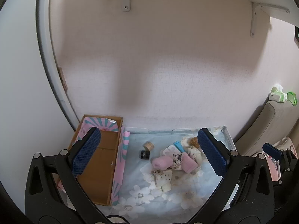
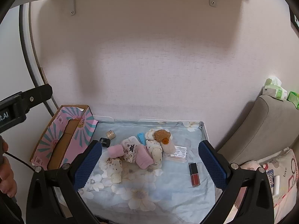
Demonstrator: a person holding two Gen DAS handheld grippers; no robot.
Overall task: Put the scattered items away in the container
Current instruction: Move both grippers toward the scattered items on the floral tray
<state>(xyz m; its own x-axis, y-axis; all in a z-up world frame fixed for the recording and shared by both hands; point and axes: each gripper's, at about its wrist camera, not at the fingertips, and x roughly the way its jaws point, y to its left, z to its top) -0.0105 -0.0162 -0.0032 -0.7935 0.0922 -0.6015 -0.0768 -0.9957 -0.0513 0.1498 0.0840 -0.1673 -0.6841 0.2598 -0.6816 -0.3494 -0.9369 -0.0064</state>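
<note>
Both grippers are hanging open and empty above the table: the left gripper (image 1: 149,153) is framing the lower middle of its view, the right gripper (image 2: 150,163) doing the same in its own. Between the right one's fingers the clutter is sitting untouched on the flowered cloth (image 2: 168,196): two pink rolls (image 2: 143,155), floral rolls (image 2: 115,168), a blue tube (image 2: 141,137), a brown puff (image 2: 161,134), a black jar (image 2: 104,142), a gold tape roll (image 2: 111,134), a flat packet (image 2: 178,154) and a red lip gloss (image 2: 194,174) at lower right. Outward to the left, the box (image 2: 61,140), pink with teal rays, is standing at the cloth's edge, and its brown floor is showing bare in the left view (image 1: 101,166). By my reading the tidying is not yet begun; every item is waiting. Writing is scarce: "t.AI" is showing on the other gripper's body at the left edge (image 2: 7,114), and "love" on a cushion (image 2: 285,169) at lower right; the packet's label is too small to read.
</note>
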